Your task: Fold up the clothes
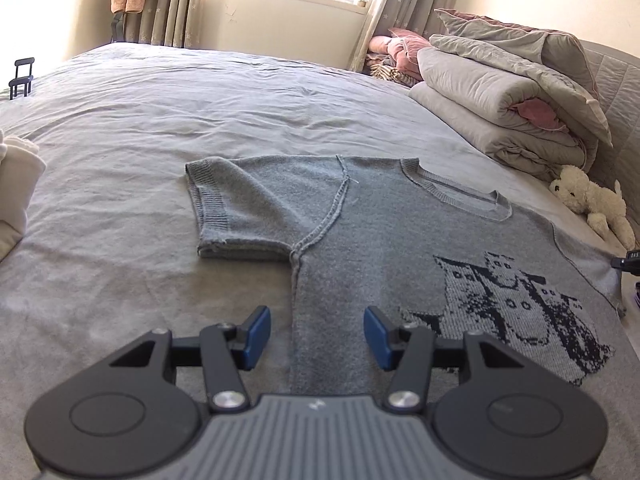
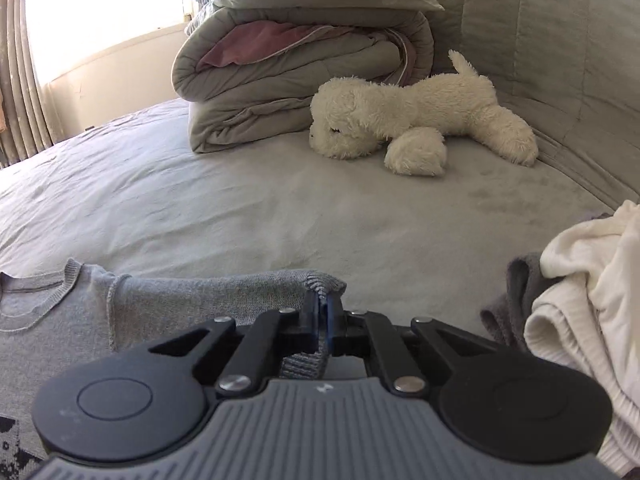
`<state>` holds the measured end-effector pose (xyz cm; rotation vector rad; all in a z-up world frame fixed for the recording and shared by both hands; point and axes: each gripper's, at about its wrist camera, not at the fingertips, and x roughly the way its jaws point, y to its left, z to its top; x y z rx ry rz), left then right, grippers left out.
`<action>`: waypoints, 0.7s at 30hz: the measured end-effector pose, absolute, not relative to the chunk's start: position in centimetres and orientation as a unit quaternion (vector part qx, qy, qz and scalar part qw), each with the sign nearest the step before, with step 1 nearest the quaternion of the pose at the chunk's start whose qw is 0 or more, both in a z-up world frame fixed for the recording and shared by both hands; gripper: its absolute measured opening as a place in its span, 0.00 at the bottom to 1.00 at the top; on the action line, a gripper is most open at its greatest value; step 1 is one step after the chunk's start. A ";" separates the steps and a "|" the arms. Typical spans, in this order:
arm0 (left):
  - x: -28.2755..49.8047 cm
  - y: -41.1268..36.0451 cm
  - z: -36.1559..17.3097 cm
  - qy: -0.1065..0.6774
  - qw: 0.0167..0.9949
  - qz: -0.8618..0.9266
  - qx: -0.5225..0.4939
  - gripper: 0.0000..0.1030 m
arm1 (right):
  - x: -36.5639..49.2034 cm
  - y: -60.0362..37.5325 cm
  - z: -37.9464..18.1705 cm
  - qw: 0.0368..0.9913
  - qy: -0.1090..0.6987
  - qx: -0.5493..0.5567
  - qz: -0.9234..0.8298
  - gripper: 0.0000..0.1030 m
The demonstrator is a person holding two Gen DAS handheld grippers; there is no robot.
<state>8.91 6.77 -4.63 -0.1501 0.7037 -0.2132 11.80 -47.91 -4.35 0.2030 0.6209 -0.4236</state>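
The grey sweater (image 1: 360, 240) lies flat mid-bed (image 1: 160, 100); the right gripper (image 2: 323, 312) is clamped on its ribbed sleeve cuff (image 2: 320, 282), the left gripper (image 1: 316, 336) hovers half-open over its side, holding nothing

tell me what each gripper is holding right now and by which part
The right gripper is shut on the ribbed cuff of the grey knit sweater's sleeve. The left gripper is open above the sweater's side edge, holding nothing.

We look low and close over the bed (image 1: 120, 120) from both wrists — sharing the sweater (image 1: 380, 240), quilt (image 2: 280, 80) and toy (image 2: 400, 116).
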 end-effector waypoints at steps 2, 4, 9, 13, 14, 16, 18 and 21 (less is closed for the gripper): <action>9.0 6.8 -4.8 0.346 0.930 -0.100 -0.070 0.51 | 12.4 -47.9 -5.4 0.918 0.320 0.097 -0.214 0.04; 9.0 6.8 -4.9 0.346 0.931 -0.099 -0.067 0.51 | 12.6 -47.8 -6.1 0.913 0.331 0.098 -0.219 0.04; 9.0 7.0 -4.6 0.344 0.931 -0.096 -0.071 0.51 | 11.5 -48.5 -4.2 0.917 0.305 0.144 -0.211 0.12; 9.1 7.2 -4.6 0.345 0.931 -0.090 -0.074 0.51 | 11.6 -48.9 -4.8 0.906 0.329 0.166 -0.207 0.51; 9.1 7.3 -4.6 0.345 0.932 -0.088 -0.075 0.51 | 11.7 -49.0 -5.1 0.901 0.339 0.178 -0.205 0.52; 9.2 7.5 -4.5 0.344 0.932 -0.084 -0.078 0.51 | 11.6 -49.1 -5.2 0.897 0.341 0.202 -0.194 0.52; 9.2 7.6 -4.5 0.344 0.932 -0.082 -0.080 0.51 | 11.6 -48.9 -5.3 0.896 0.342 0.213 -0.184 0.52; 9.2 7.4 -4.6 0.347 0.932 -0.080 -0.073 0.52 | 12.2 -47.5 -6.0 0.900 0.359 0.134 -0.209 0.13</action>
